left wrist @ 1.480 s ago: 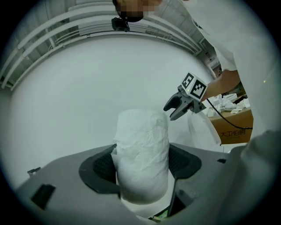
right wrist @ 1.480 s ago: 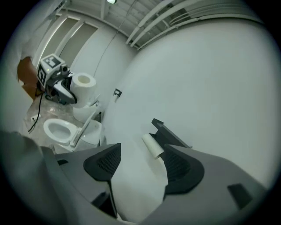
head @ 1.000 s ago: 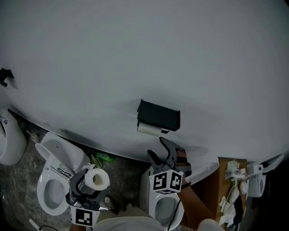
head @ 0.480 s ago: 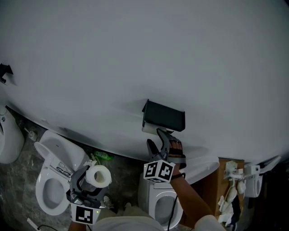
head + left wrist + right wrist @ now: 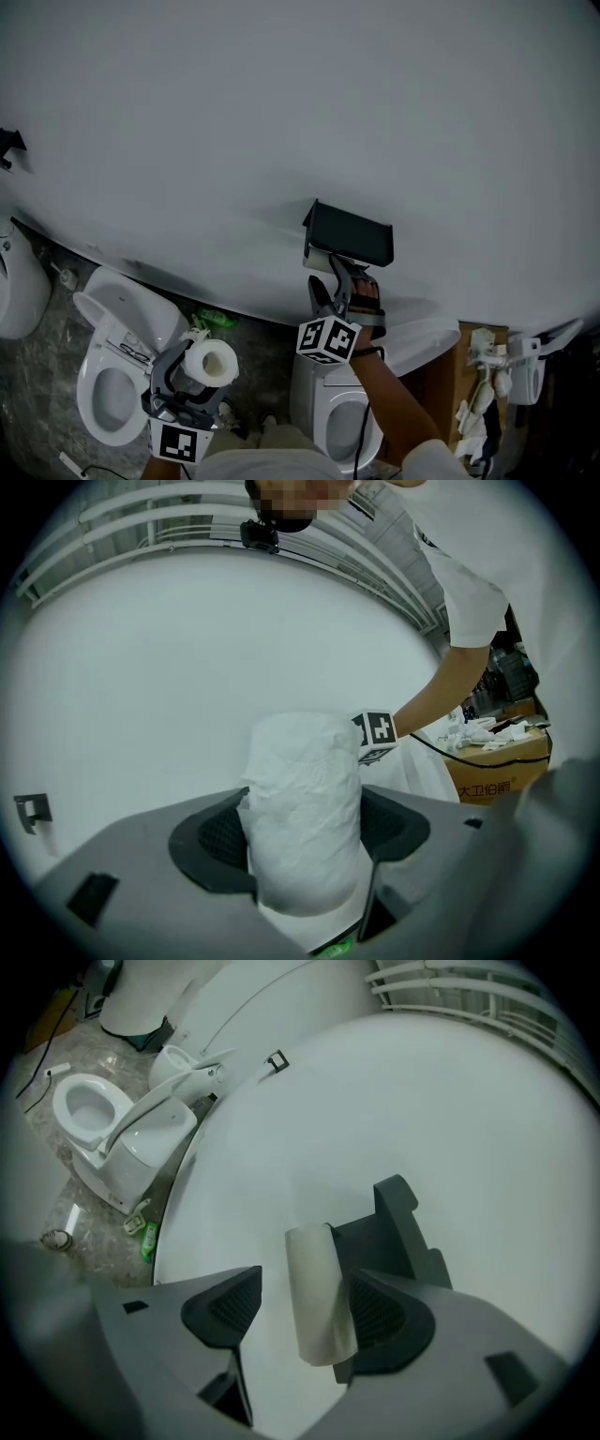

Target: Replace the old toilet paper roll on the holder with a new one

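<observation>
A black holder (image 5: 349,234) hangs on the white wall, with the old, nearly bare roll (image 5: 321,262) under it. My right gripper (image 5: 329,278) reaches up to that roll. In the right gripper view the old roll (image 5: 319,1293) lies between the jaws, close against the right pad (image 5: 380,1312) and apart from the left one, below the holder (image 5: 398,1232). The jaws are opening and do not clamp it. My left gripper (image 5: 206,367) is low at the left, shut on the new white roll (image 5: 214,361), which stands upright between the pads (image 5: 305,817).
A white toilet (image 5: 117,375) stands at the lower left, and a second toilet (image 5: 342,422) sits under my right arm. A green bottle (image 5: 211,322) lies on the floor by the wall. A cardboard box (image 5: 466,370) with rags is at the right.
My right gripper has travelled up to the holder and now straddles the old roll. The left gripper with the new roll has hardly shifted.
</observation>
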